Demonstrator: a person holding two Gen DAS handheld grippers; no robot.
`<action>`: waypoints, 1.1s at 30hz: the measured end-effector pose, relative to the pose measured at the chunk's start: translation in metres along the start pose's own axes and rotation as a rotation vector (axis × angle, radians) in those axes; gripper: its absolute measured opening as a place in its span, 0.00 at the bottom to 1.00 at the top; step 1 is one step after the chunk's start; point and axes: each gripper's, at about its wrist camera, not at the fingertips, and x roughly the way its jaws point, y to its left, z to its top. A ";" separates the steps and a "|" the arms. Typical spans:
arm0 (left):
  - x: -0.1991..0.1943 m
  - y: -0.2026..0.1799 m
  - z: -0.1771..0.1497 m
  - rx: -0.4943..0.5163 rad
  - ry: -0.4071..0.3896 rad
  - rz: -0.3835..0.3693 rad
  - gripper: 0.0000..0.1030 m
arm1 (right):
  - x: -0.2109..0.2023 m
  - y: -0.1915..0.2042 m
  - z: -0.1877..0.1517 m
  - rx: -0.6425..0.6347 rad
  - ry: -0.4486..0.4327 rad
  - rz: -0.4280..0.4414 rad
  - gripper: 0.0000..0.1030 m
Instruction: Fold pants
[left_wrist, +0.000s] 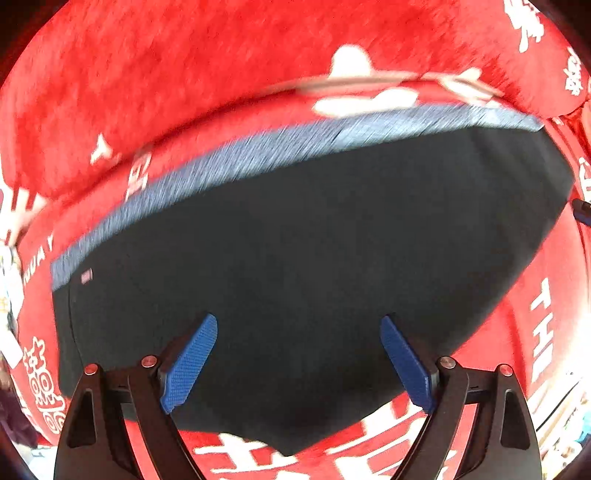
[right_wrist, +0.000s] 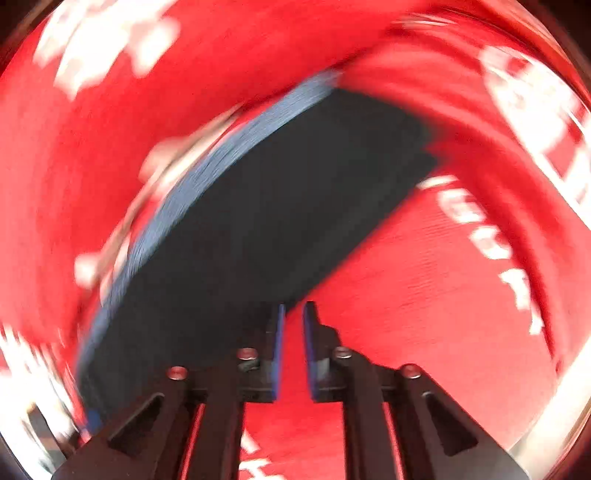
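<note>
My left gripper (left_wrist: 299, 332) gapes wide above the dark pants (left_wrist: 295, 258), holding nothing. My right gripper (right_wrist: 293, 321), nearly closed and empty, hangs beside them over the red blanket (right_wrist: 406, 295).

The pants (left_wrist: 314, 258) are dark navy, nearly black, with a blue heathered waistband (left_wrist: 258, 155) along 1 long edge and a small pale tag near one end of that band. They lie flat, folded into a compact slab with straight edges, on a red cloth printed with white characters.
</note>
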 end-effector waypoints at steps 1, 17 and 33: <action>-0.002 -0.011 0.009 0.001 -0.016 -0.012 0.89 | -0.002 -0.021 0.013 0.076 -0.010 0.029 0.22; 0.033 -0.105 0.068 -0.020 0.021 -0.011 0.89 | 0.014 -0.093 0.065 0.213 0.036 0.069 0.07; 0.057 -0.169 0.185 -0.139 -0.095 0.015 0.89 | 0.086 0.123 0.036 -0.416 0.227 0.337 0.14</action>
